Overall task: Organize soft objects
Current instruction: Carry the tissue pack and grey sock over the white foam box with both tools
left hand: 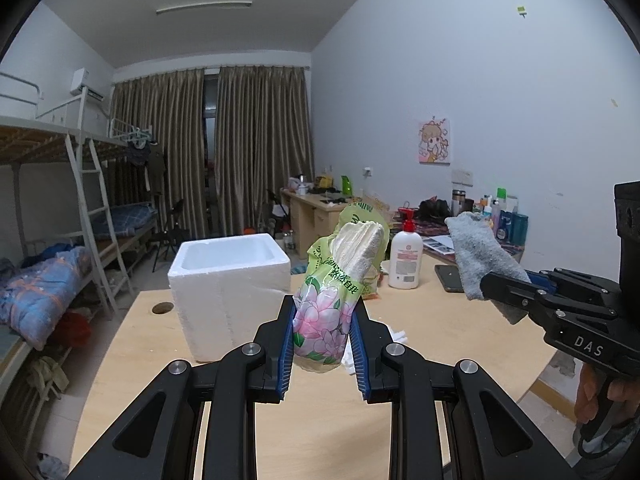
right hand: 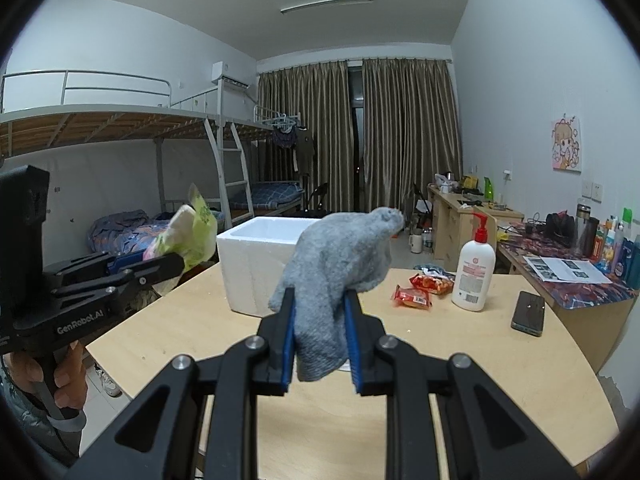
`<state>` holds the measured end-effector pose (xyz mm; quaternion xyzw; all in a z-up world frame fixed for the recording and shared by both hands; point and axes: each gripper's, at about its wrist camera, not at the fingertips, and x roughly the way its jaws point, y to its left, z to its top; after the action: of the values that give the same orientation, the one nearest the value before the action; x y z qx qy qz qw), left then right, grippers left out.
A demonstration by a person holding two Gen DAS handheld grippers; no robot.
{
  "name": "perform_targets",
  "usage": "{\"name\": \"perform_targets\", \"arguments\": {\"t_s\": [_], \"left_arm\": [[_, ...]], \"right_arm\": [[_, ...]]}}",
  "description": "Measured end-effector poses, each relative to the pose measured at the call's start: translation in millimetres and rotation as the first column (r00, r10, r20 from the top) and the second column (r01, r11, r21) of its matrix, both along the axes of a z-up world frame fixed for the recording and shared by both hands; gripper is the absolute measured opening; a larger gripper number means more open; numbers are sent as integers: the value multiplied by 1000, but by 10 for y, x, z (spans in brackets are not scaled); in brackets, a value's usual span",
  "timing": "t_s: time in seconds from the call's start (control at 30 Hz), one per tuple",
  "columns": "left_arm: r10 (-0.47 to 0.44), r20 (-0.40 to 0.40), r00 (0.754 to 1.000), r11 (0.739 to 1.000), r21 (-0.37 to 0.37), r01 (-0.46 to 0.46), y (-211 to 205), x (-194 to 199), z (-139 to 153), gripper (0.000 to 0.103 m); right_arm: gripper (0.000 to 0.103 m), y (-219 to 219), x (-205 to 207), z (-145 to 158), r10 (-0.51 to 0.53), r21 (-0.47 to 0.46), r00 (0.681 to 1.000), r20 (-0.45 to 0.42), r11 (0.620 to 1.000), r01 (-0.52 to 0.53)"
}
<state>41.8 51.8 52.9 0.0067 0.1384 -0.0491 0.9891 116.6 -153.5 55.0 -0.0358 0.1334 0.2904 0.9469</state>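
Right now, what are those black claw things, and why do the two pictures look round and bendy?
They are grabbing tools that a person holds, one in each hand. A tiny wide-eyed camera sits on each tool, so you get one picture from each. The left gripper squeezes a flowery tissue pack. The right gripper squeezes a grey sock. On the table stand a white foam box and a lotion bottle, with red snack packets and a phone lying nearby.
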Motion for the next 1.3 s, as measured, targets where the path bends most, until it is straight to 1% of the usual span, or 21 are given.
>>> {"name": "perform_targets", "arguments": {"t_s": [0.23, 0.7, 1.0, 1.3], "left_arm": [[19, 11, 1000, 1000, 4, -19, -11, -19, 38, 27], [58, 30, 998, 998, 4, -58, -8, -68, 93, 27], [80, 25, 996, 997, -2, -80, 29, 78, 136, 27], [111, 18, 994, 994, -6, -111, 122, 372, 216, 27]], "right_arm": [[26, 77, 49, 34, -4, -4, 1000, 3, 1000, 4], [26, 241, 133, 72, 42, -12, 999, 13, 999, -41], [26, 395, 302, 118, 74, -10, 997, 11, 997, -74], [26, 576, 564, 161, 106, -22, 994, -10, 994, -106]]}}
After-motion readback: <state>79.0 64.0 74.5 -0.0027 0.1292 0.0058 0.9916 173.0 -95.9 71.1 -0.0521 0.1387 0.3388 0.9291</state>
